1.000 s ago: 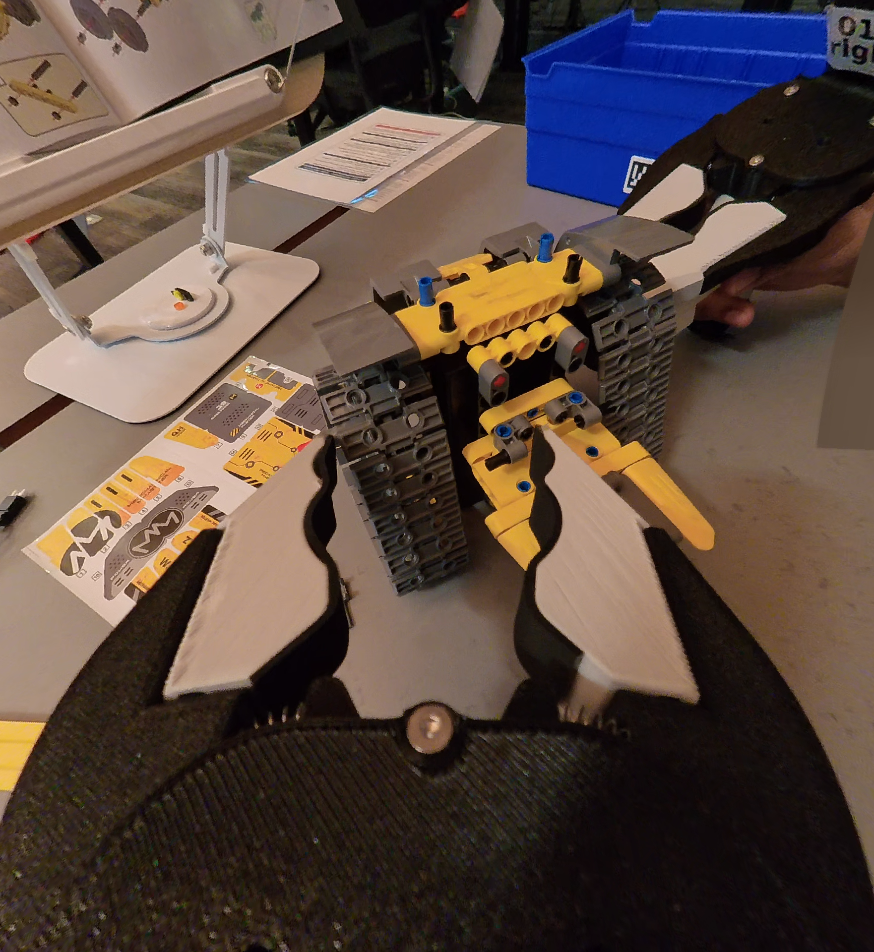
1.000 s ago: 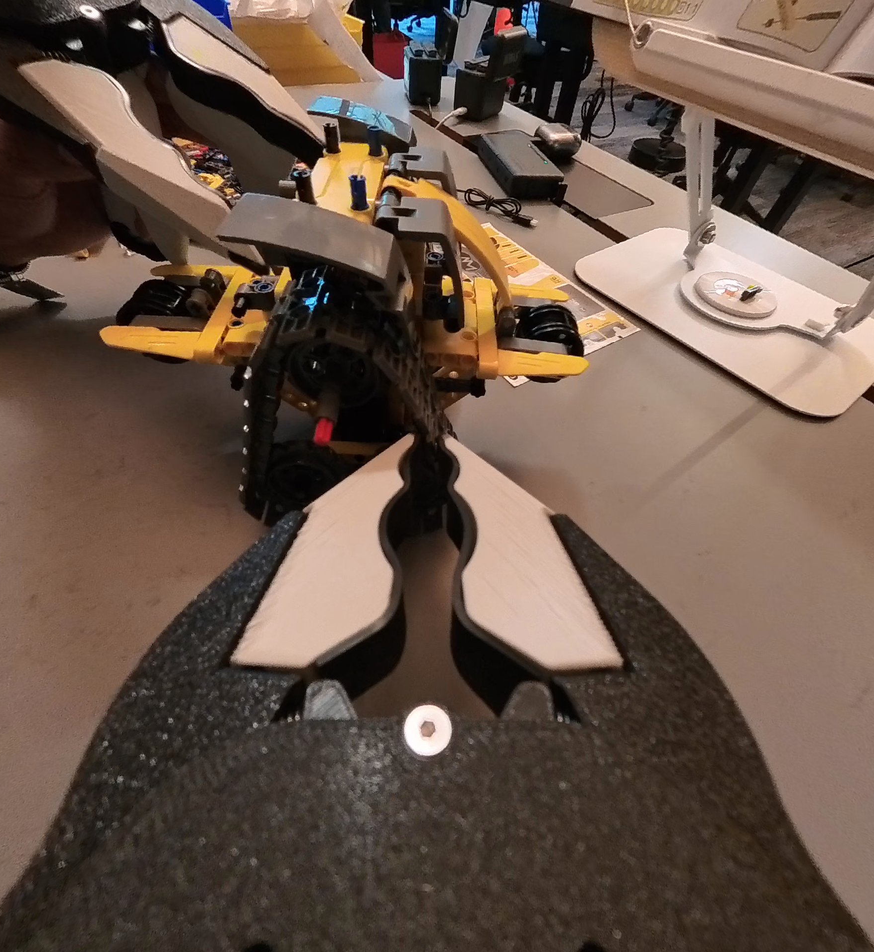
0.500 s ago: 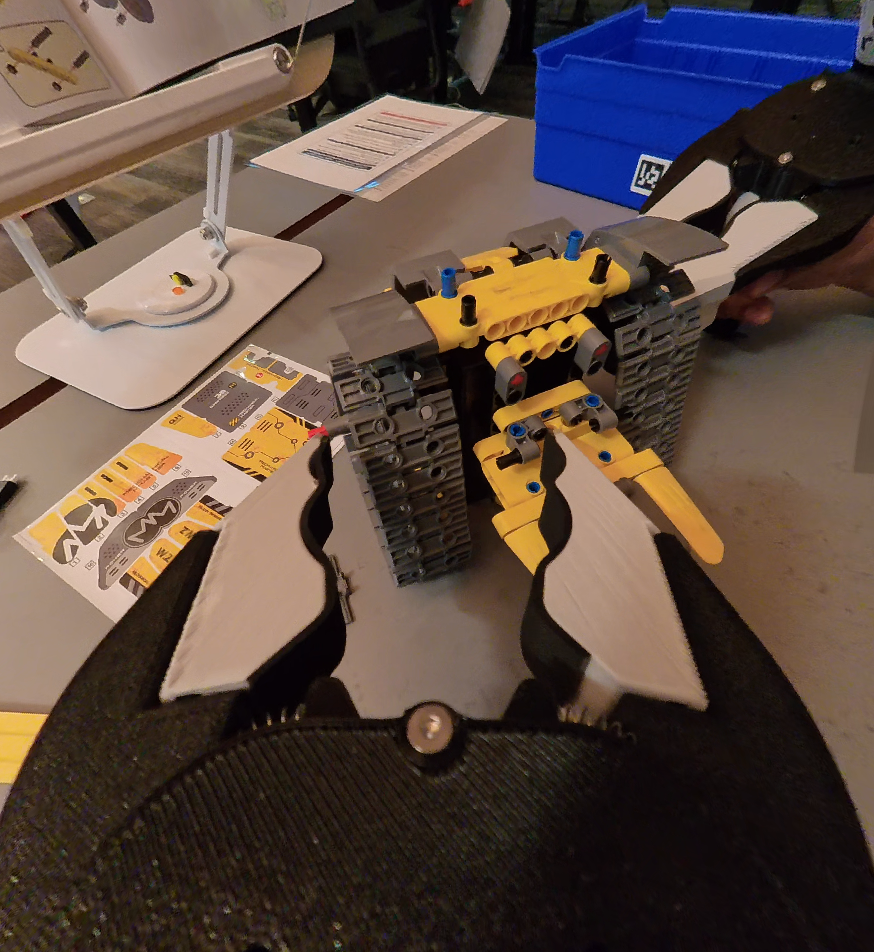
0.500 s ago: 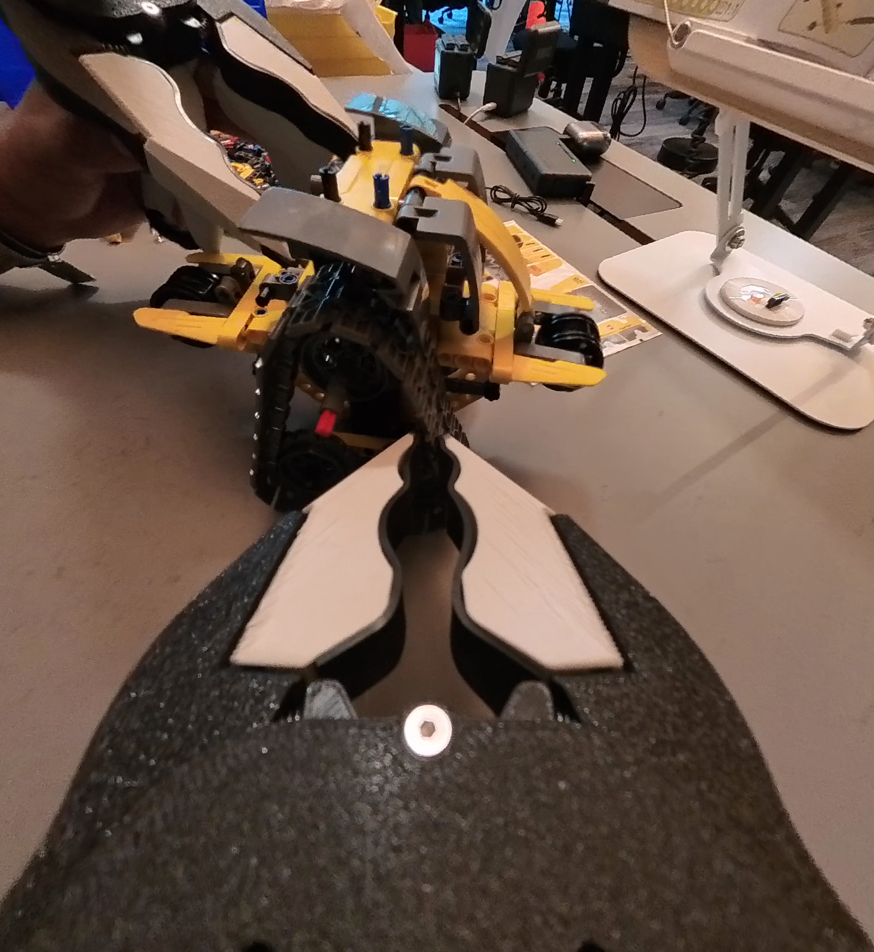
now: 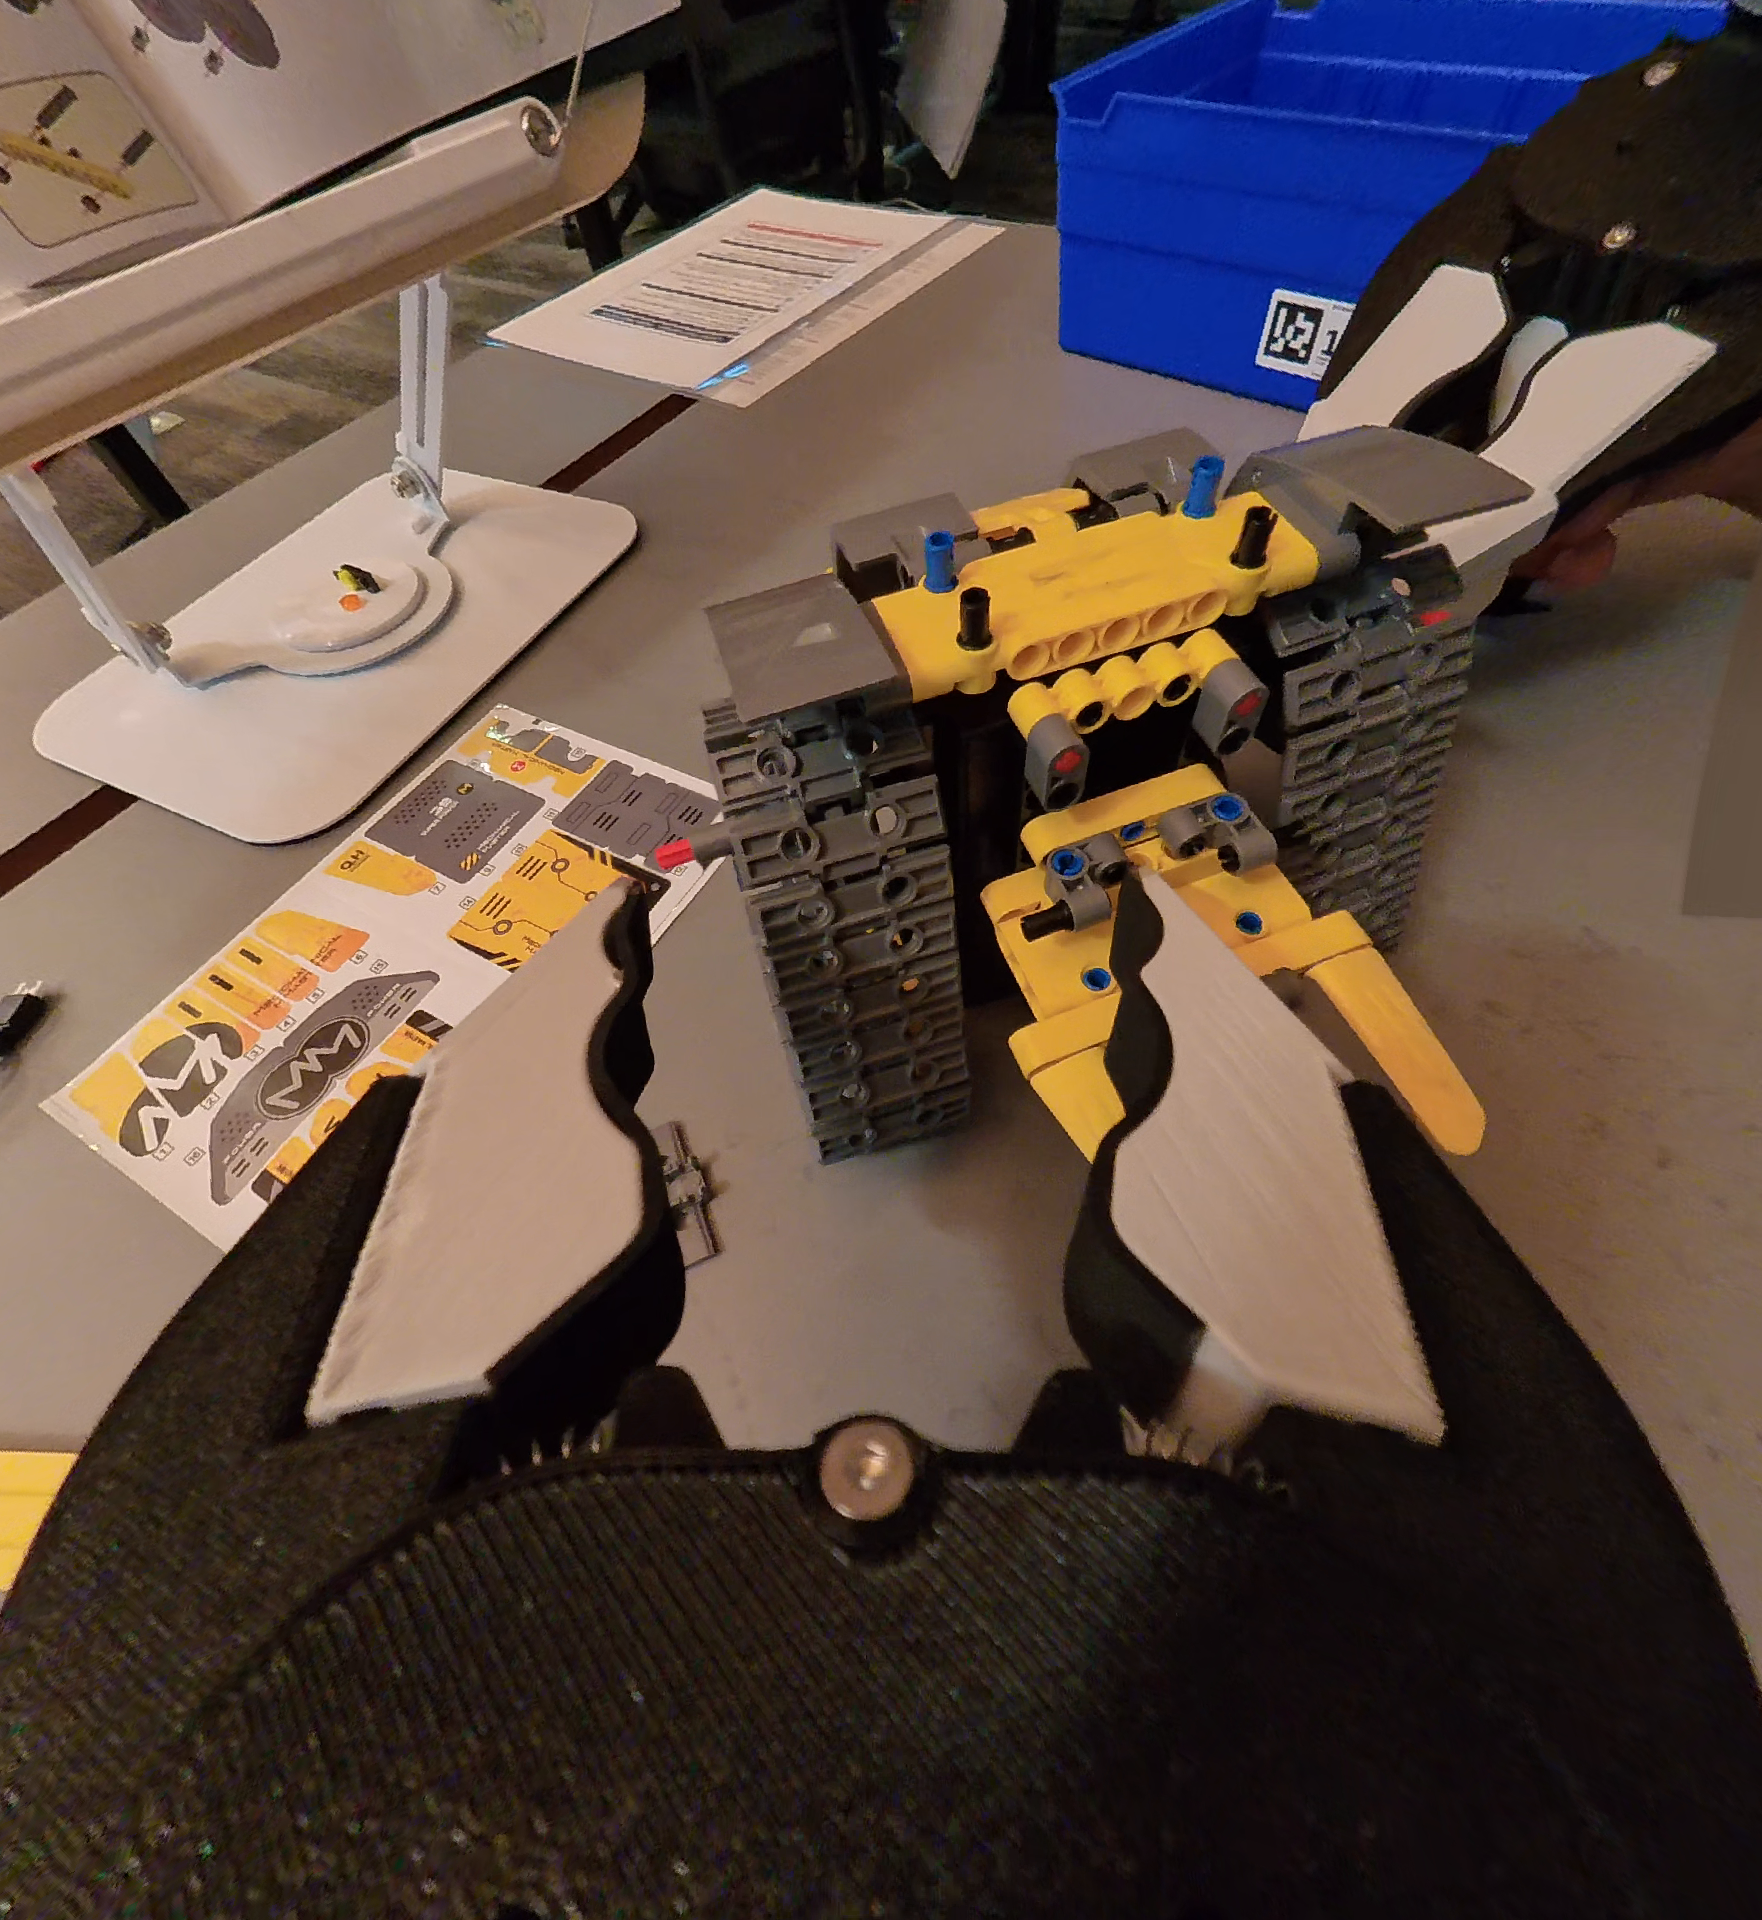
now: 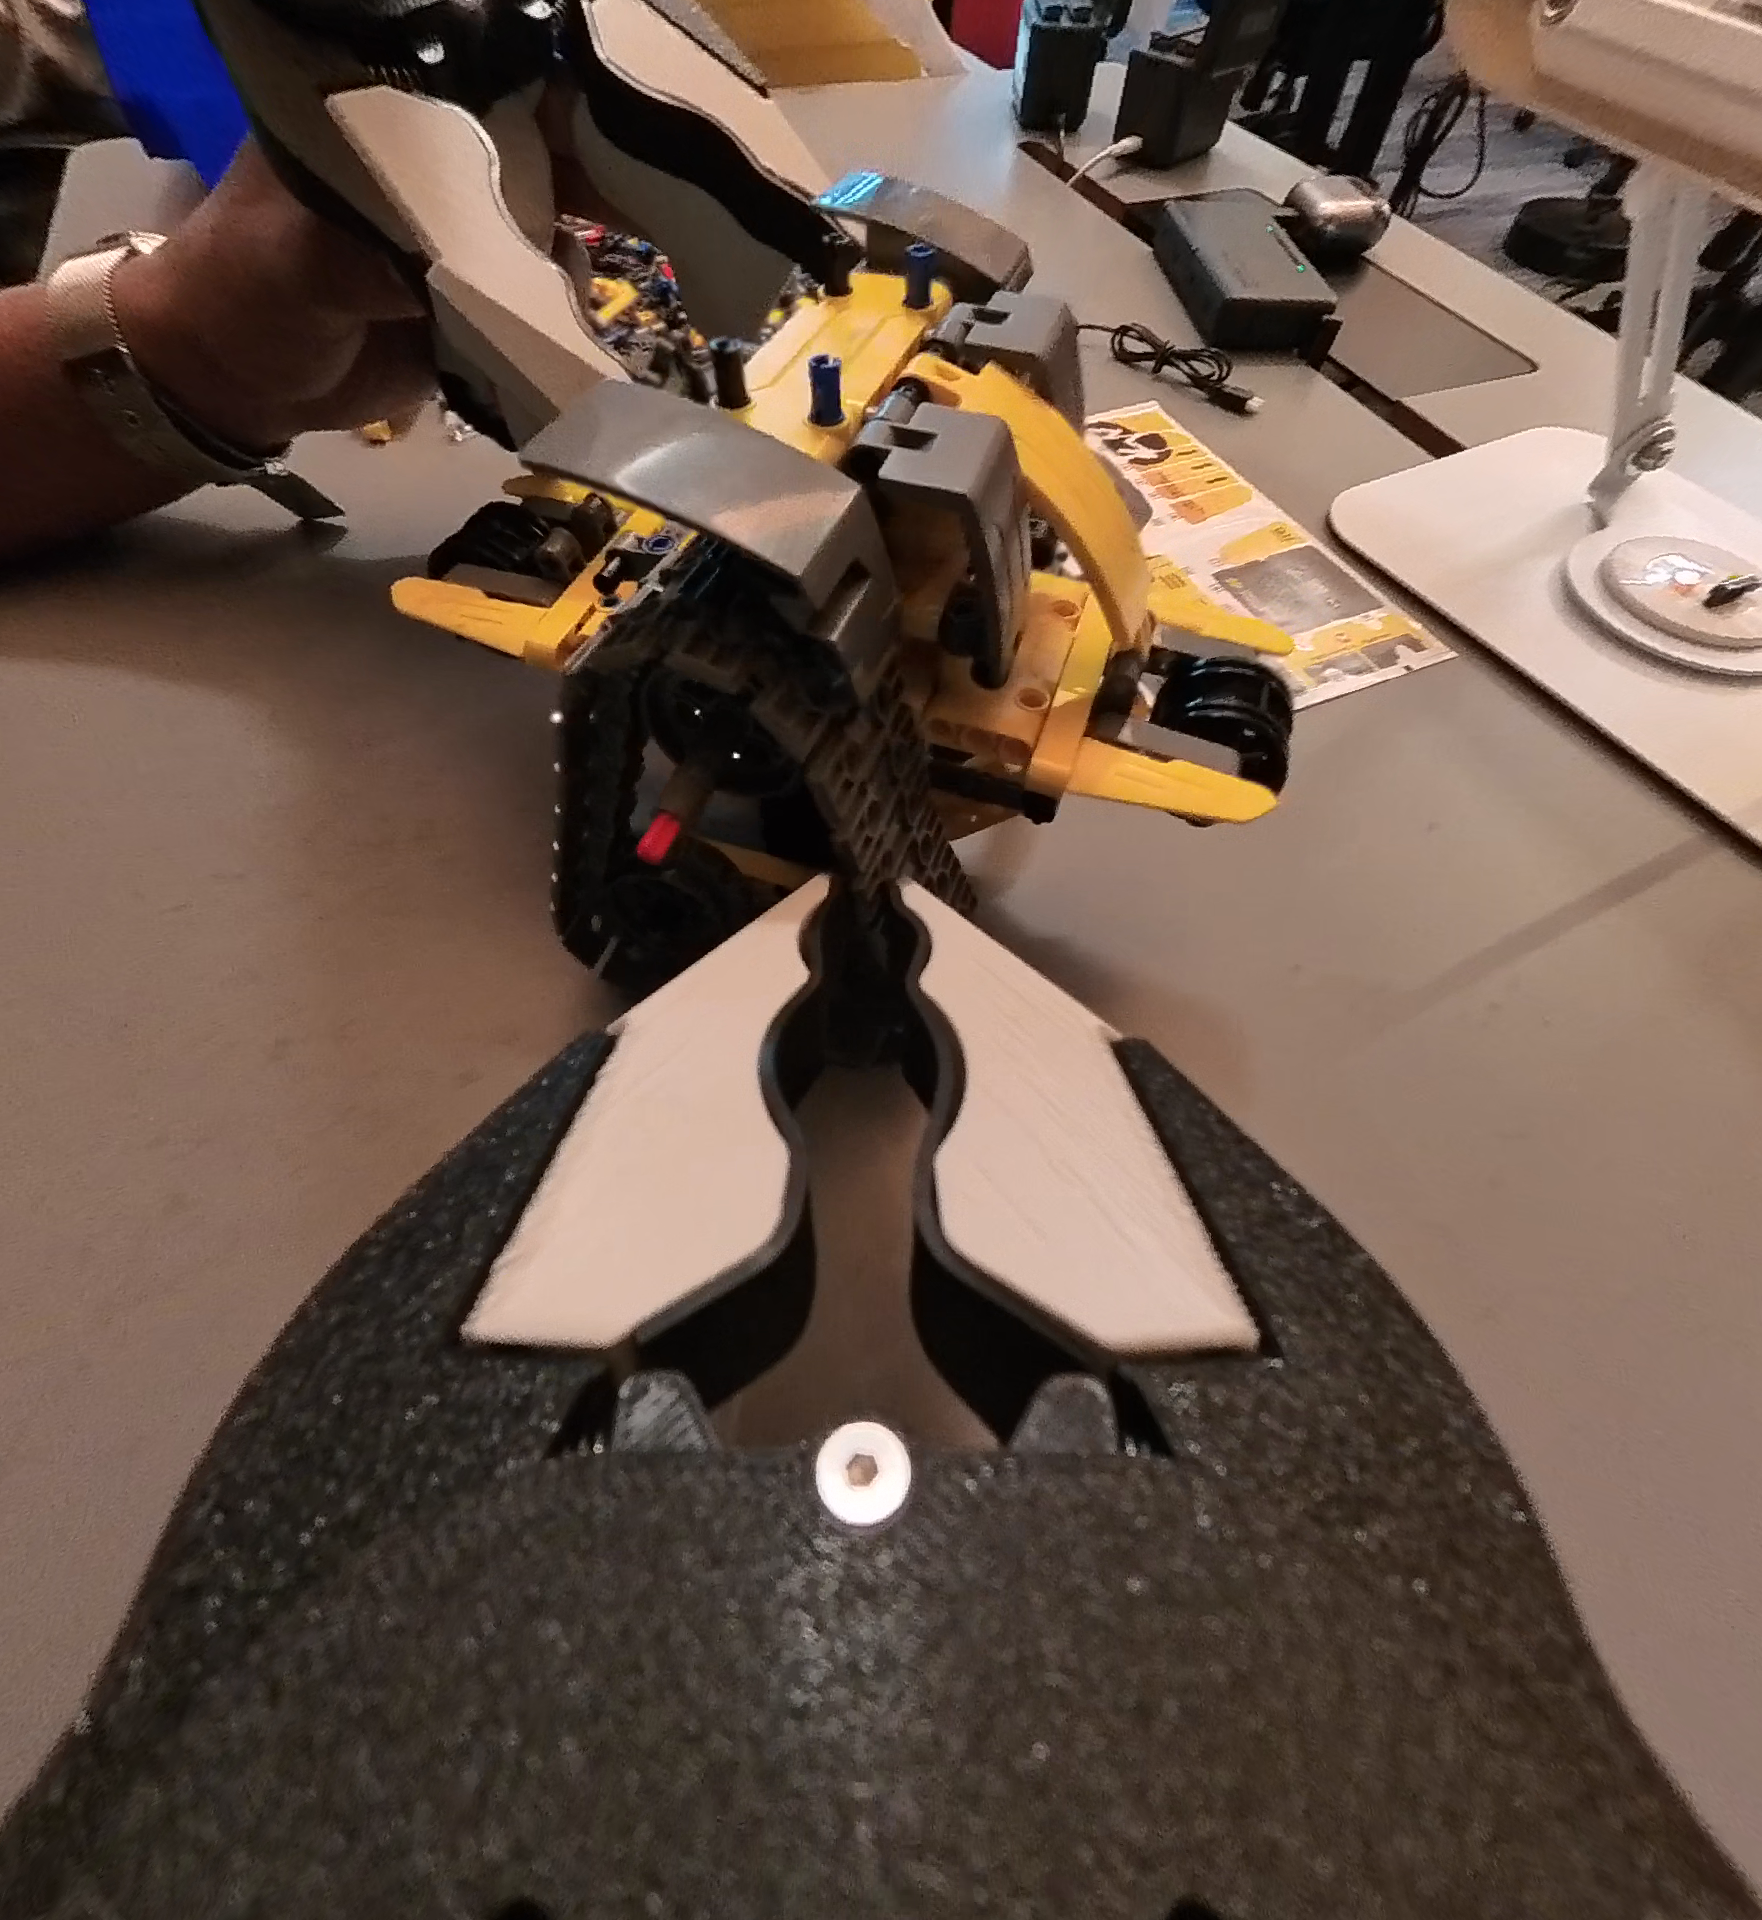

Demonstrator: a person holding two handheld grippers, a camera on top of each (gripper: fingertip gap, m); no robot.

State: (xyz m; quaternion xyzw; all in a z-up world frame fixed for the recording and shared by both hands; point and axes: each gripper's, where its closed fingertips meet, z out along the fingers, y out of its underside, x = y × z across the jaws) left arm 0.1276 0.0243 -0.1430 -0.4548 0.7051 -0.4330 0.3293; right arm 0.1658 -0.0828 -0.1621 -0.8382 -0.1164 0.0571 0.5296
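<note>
grey table (image 5: 1635, 1039) carries a yellow and grey brick-built tracked model (image 5: 1095, 748), standing on its tracks. left gripper (image 5: 877, 904) sits just short of the model's front, fingers wide apart, holding nothing; one tip lies over the model's yellow front arm, contact unclear. right gripper (image 6: 864, 894) is at the model's far side, fingers drawn nearly together on the grey track link there. sticker sheet (image 5: 357, 977) lies just left of the model; a white stand base (image 5: 337, 665) beyond that sheet. blue bin (image 5: 1303, 197) sits behind the model. small grey part (image 5: 688, 1195) rests on the table near the model's left track.
</note>
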